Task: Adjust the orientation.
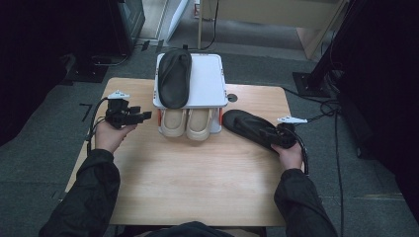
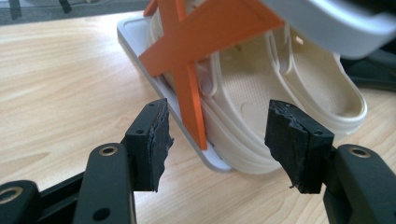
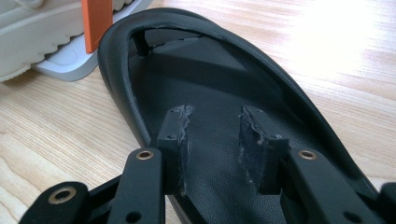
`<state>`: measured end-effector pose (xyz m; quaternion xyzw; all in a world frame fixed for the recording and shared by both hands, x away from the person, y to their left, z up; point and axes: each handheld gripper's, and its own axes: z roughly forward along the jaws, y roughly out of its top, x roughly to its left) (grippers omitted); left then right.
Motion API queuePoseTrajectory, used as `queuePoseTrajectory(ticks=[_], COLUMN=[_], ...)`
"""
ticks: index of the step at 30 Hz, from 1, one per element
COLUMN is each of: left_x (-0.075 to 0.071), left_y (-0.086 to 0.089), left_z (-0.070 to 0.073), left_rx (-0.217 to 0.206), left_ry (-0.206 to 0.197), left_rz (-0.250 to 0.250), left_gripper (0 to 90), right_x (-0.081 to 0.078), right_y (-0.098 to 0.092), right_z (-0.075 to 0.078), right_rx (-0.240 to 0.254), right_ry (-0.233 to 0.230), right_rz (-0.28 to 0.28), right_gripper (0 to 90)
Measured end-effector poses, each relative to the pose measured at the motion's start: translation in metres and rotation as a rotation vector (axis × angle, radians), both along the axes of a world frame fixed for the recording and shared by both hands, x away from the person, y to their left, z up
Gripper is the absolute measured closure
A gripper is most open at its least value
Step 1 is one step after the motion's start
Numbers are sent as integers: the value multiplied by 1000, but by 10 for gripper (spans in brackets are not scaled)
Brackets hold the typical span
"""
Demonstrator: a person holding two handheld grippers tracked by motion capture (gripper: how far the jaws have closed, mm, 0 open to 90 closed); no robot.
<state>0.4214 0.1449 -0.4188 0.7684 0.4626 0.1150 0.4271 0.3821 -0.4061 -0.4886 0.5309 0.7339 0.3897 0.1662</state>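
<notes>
A lab-like room: grey carpet floor, trailing cables, dark stands around one wooden table.

Black slippers, cream slippers, white rack with orange braces, pale woodgrain table.

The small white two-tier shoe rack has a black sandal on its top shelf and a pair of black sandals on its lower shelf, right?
Not quite. The pair on the lower shelf is cream-coloured clogs, not black, as the high view shows. The small white two-tier shoe rack does hold a black sandal on top.
</notes>
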Motion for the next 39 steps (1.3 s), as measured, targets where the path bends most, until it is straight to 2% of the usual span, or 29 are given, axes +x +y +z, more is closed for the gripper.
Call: queuePoseTrajectory(ticks=[4, 8, 17, 28, 33, 39], left_x=[-3, -2, -4, -3, -4, -4], left_y=[3, 3, 2, 2, 3, 3], left_z=[-3, -5, -8, -11, -11, -11], left_rx=[-2, 12, 19, 27, 15, 16], left_ry=[-11, 1, -6, 7, 5, 2], left_rz=[3, -1, -9, -13, -17, -17], left_gripper=[403, 403, 403, 404, 405, 405], right_x=[0, -1, -3, -3, -2, -7], right_y=[6, 12, 30, 54, 57, 42], right_z=[0, 2, 4, 6, 8, 31], right_rx=[-35, -46, -84, -92, -96, -60], right_ry=[8, 12, 10, 15, 19, -63], right_rz=[27, 44, 111, 175, 178, 135], right_gripper=[628, 624, 613, 594, 576, 617])
